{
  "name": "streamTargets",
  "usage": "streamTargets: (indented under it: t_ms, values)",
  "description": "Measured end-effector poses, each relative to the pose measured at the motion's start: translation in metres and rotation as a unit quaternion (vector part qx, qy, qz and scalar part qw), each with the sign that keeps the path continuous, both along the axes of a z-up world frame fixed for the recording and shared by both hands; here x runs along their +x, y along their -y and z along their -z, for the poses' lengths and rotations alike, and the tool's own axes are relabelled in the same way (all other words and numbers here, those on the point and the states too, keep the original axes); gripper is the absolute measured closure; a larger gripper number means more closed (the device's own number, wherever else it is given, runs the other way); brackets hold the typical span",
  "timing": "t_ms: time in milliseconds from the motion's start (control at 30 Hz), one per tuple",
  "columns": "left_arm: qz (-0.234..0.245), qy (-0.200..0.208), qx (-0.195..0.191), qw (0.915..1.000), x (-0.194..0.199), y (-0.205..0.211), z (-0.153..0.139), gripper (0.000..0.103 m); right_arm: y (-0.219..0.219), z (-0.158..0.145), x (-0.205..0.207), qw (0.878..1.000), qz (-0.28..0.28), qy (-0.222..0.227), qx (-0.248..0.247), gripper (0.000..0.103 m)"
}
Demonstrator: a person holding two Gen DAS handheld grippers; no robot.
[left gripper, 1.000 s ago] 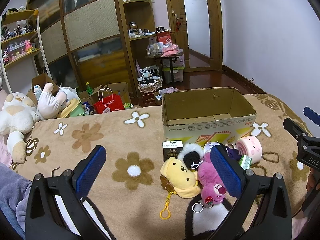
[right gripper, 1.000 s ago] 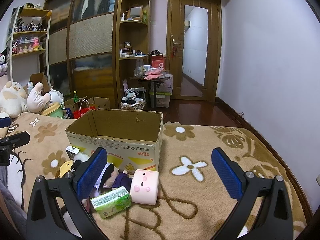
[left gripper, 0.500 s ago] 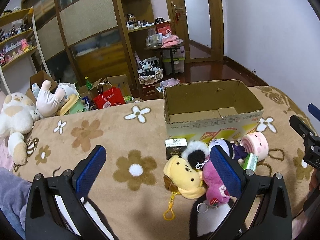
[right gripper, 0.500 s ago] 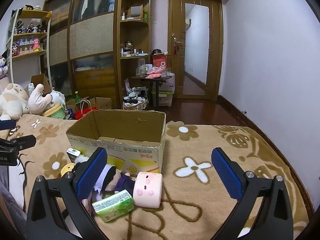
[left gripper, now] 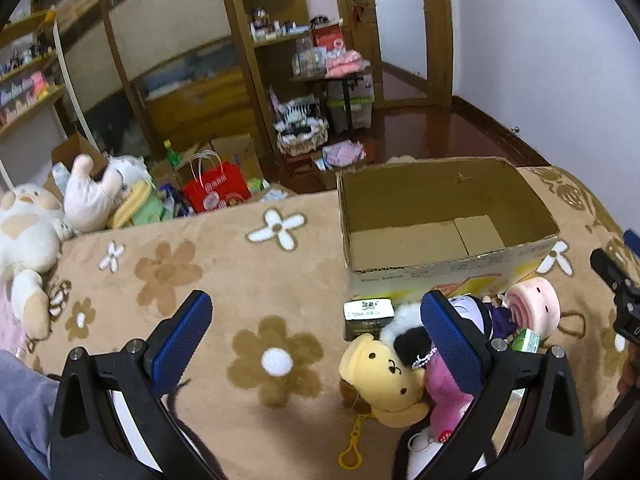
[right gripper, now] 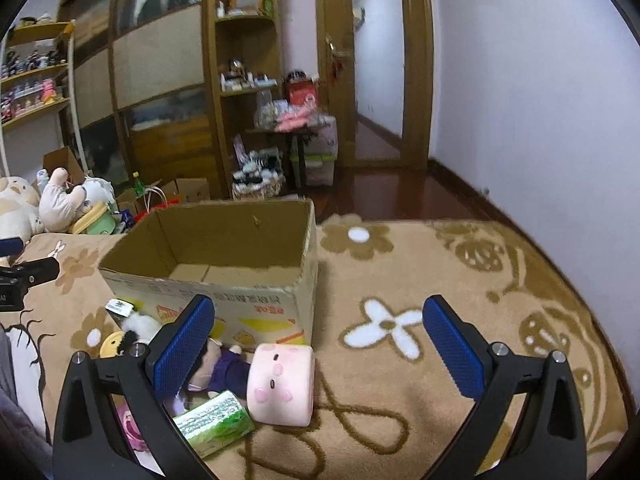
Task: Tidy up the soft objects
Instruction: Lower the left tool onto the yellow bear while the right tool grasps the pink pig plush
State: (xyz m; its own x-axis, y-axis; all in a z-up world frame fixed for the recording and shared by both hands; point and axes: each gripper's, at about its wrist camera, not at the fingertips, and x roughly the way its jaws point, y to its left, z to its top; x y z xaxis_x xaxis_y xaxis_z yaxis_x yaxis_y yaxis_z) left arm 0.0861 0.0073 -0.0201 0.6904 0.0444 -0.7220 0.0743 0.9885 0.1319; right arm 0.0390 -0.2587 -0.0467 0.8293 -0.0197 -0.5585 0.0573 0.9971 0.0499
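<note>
While nothing is gripped yet, these are the points that matter:

Left gripper (left gripper: 316, 334): jaws spread wide, holding nothing; it hangs over the flowered blanket (left gripper: 224, 272).

Right gripper (right gripper: 320, 338): also wide apart and empty; its left finger (right gripper: 184, 344) stands in front of the toy pile.

Soft toys: heaped against the box front. For the left gripper they lie ahead and to the right: a yellow bear (left gripper: 384, 376), a pink plush (left gripper: 444, 396) partly behind its right finger, a black-and-white pompom (left gripper: 408, 330), a small doll in purple (left gripper: 496, 316) and a round pink cushion with a face (left gripper: 534, 308).

Cardboard box (left gripper: 440, 236): straight ahead of both grippers, top open, nothing inside; it is likely where the toys go.

Not soft: a dark carton (left gripper: 366, 318) and a green tissue pack (right gripper: 214, 420) sit in the same heap.

Risk, snagging: the bear's yellow clip (left gripper: 352, 446) and the metal rings could catch and drag a neighbour along.

Risk, wrong pick: a wide close on so tight a heap may take two toys, or the carton.

Risk, collision: both grippers work the same heap and may bump.

Risk, slip: plush squashes, so a shallow pinch could let go over the box rim.

Writing: white label on the dark carton and red print on the box front, both too small to read.
</note>
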Motion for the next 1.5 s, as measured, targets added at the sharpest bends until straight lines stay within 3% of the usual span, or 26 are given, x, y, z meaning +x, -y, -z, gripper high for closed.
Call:
streamTargets:
  t_ms: [200,400,733,1000,1233,1500]
  values:
    - [-0.006,-0.061,-0.009,0.9981,0.015,-0.001,0.027,0.000,0.002,0.022,0.020,0.999,0.000,-0.050,-0.003,0.000]
    - [0.005,-0.114,-0.003,0.9935,0.021,0.007,0.054,0.000,0.001,0.041,0.034,0.998,-0.007,-0.069,-0.009,0.000]
    - [0.010,-0.207,0.007,0.9783,0.033,0.009,0.101,0.000,-0.003,0.068,0.049,0.993,-0.026,-0.111,-0.002,0.000]
    - [0.016,-0.236,-0.008,0.9715,0.037,0.014,0.120,0.000,-0.006,0.086,0.058,0.989,-0.045,-0.142,0.013,0.010]
    - [0.003,-0.258,-0.060,0.9643,0.044,0.005,0.131,0.000,-0.013,0.093,0.061,0.987,-0.064,-0.149,0.016,0.022]
    - [0.029,-0.260,-0.096,0.9603,0.039,0.010,0.124,0.031,-0.013,0.092,0.058,0.985,-0.073,-0.153,0.029,0.030]
